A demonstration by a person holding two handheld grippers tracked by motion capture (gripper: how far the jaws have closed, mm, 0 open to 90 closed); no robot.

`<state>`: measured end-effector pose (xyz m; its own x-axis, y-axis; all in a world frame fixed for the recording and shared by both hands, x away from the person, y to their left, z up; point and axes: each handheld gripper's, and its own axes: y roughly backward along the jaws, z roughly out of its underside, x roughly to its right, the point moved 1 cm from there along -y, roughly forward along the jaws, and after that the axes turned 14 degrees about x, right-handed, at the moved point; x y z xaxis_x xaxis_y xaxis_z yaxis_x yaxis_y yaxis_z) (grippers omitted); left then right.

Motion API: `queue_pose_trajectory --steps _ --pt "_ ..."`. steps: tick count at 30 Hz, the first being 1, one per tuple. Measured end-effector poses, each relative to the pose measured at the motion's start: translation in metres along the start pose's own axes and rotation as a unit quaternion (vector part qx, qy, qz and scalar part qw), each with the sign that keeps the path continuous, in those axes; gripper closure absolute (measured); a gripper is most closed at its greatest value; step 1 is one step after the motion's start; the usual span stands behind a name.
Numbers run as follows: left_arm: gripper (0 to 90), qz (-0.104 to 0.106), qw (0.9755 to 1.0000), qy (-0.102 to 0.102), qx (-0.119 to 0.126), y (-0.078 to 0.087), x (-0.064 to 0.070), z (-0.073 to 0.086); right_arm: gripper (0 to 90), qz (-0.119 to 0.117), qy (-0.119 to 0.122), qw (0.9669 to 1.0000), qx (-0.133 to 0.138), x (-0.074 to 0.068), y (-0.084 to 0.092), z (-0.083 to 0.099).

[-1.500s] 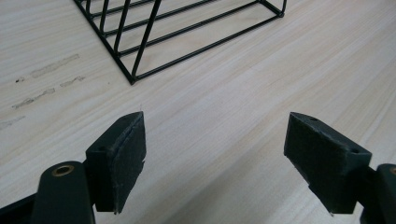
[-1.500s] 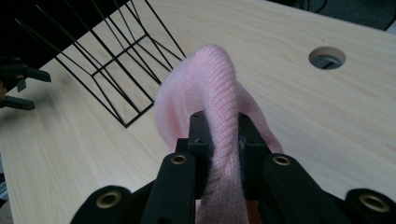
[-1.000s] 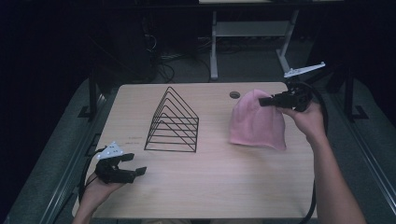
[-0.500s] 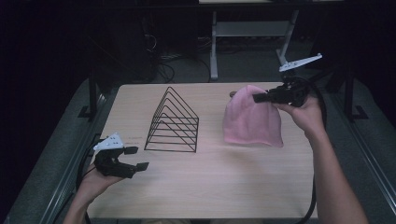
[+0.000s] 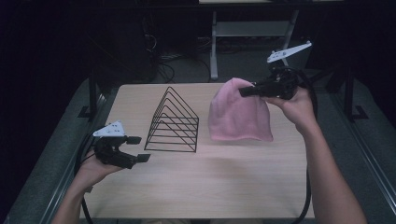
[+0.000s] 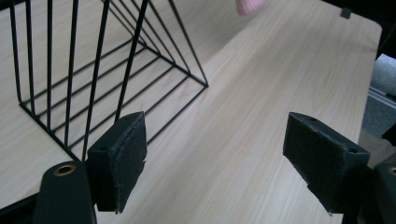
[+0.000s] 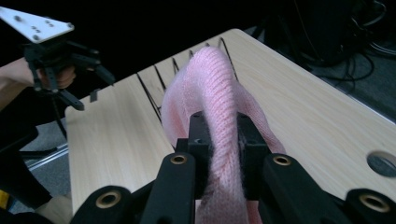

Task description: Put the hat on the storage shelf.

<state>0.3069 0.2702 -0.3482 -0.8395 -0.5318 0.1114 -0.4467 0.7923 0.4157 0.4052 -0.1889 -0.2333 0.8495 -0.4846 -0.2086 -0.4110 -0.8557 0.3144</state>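
Observation:
A pink knit beanie (image 5: 239,115) hangs over the right half of the table, pinched at its top edge by my right gripper (image 5: 246,91). In the right gripper view the pads squeeze a fold of the pink beanie (image 7: 219,116); that right gripper (image 7: 218,140) is shut on it. A black wire rack (image 5: 173,122) of triangular dividers stands at the table's centre-left. My left gripper (image 5: 138,149) hovers near the table's left front, jaws wide apart with nothing between them. In the left gripper view the wire rack (image 6: 93,70) sits just left of the open left gripper (image 6: 215,161).
The light wooden table (image 5: 215,186) has a round cable hole (image 7: 384,164) near its far right corner. Beyond the far edge stand a grey desk frame (image 5: 215,42) and loose cables on the floor. Metal rails run along both table sides.
My right gripper has lifted the beanie up and leftward, so the hat now hangs nearer the rack. The left gripper has risen off the table edge and moved slightly inward.

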Motion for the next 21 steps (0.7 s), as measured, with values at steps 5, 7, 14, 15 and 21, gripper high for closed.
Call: queue_pose_trajectory --steps 5,7,14,15,21 --pt "21.6 0.009 0.9999 -0.004 -0.001 0.001 -0.002 -0.009 79.2 -0.014 0.010 0.9998 0.002 -0.011 -0.006 -0.012" --pt "21.6 0.016 0.9999 -0.005 -0.001 0.002 -0.003 -0.013 79.1 -0.020 0.015 0.9997 0.000 -0.016 -0.009 -0.016" --pt "21.6 0.022 0.9997 -0.012 -0.003 0.003 -0.006 -0.027 79.1 -0.042 0.030 0.9986 -0.006 -0.032 -0.023 -0.032" --pt "21.6 0.025 0.9996 -0.009 0.005 0.003 -0.007 -0.033 79.1 -0.047 0.036 0.9982 -0.007 -0.035 -0.028 -0.036" --pt "21.6 0.038 0.9991 -0.006 0.018 0.001 -0.008 -0.044 79.2 -0.063 0.050 0.9968 0.000 -0.045 -0.039 -0.047"
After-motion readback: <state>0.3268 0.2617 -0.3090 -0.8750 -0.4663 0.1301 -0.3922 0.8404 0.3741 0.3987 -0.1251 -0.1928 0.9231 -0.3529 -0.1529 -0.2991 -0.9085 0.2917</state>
